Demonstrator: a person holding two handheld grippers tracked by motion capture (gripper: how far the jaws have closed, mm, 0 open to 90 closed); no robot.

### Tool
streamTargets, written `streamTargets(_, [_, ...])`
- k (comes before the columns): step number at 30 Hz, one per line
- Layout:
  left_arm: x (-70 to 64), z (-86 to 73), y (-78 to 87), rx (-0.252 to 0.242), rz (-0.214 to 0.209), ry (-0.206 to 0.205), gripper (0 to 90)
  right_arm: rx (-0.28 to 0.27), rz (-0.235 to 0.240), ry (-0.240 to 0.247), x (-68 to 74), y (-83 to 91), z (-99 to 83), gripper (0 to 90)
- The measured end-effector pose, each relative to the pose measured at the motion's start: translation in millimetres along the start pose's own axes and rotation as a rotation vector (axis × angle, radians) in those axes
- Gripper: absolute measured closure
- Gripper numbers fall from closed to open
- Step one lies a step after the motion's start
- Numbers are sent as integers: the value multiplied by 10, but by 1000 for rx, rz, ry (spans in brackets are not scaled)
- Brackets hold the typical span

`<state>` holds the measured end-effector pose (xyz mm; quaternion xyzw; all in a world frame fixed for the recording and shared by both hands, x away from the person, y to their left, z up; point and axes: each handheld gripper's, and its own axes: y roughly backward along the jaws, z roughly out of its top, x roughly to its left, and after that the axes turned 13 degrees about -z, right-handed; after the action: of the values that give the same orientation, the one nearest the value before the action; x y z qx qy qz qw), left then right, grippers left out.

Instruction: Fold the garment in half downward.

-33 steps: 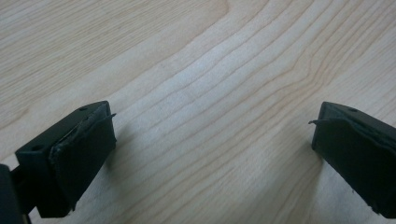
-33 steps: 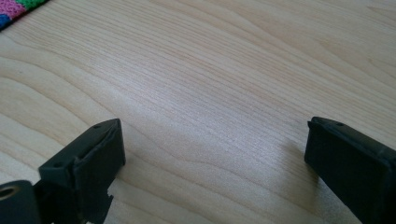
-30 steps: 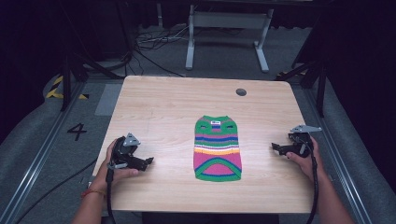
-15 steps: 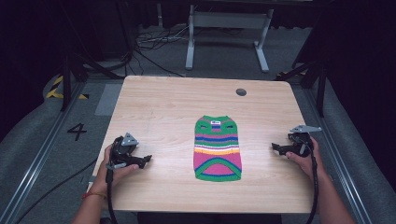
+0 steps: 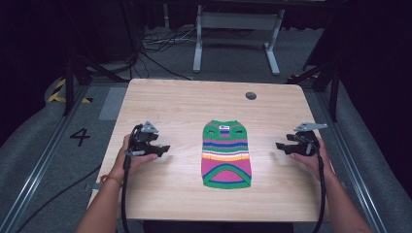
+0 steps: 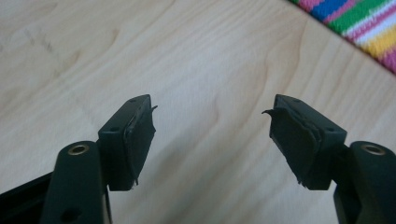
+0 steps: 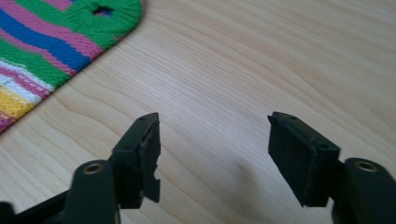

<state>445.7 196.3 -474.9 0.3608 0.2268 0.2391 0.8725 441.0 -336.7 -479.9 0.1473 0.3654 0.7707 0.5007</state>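
A small striped knitted sweater in green, pink, blue and yellow lies flat in the middle of the wooden table. My left gripper rests on the table to its left, jaws open and empty, pointing toward it. My right gripper rests to the sweater's right, also open and empty. In the left gripper view the gripper hovers over bare wood with the sweater's edge at the top right. In the right gripper view the gripper has the sweater at the upper left.
A round cable hole sits in the table near its far edge. Beyond the table stand a white metal frame and loose cables on the grey floor. A number 4 is marked on the floor at left.
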Motion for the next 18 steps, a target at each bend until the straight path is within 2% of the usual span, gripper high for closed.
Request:
streamTargets(2, [17,126,-86,10,3,-28,322,-10,-1,35,73,-44,134,361])
streamTargets(3, [27,183,-135,4,-11,-25,325,-15,14,33,94,-58,182,357])
streamTargets(4, [39,239,-179,3,-6,-38,329,-18,38,29,120,-80,248,350])
streamTargets(6, [60,364,-275,8,-1,-58,343,-29,51,55,193,-132,401,358])
streamTargets(8, [78,463,-342,4,-17,-57,346,-28,73,69,251,-183,516,367])
streamTargets(10, [77,581,-415,-3,-29,-58,349,-29,72,89,320,-247,633,380])
streamTargets(12, [73,665,-466,-15,-24,-59,350,-28,75,95,377,-320,726,390])
streamTargets(15, [55,783,-579,-7,-31,-58,361,-30,88,90,459,-450,826,430])
streamTargets(18, [14,879,-690,-7,-10,-66,374,-20,87,99,518,-567,900,477])
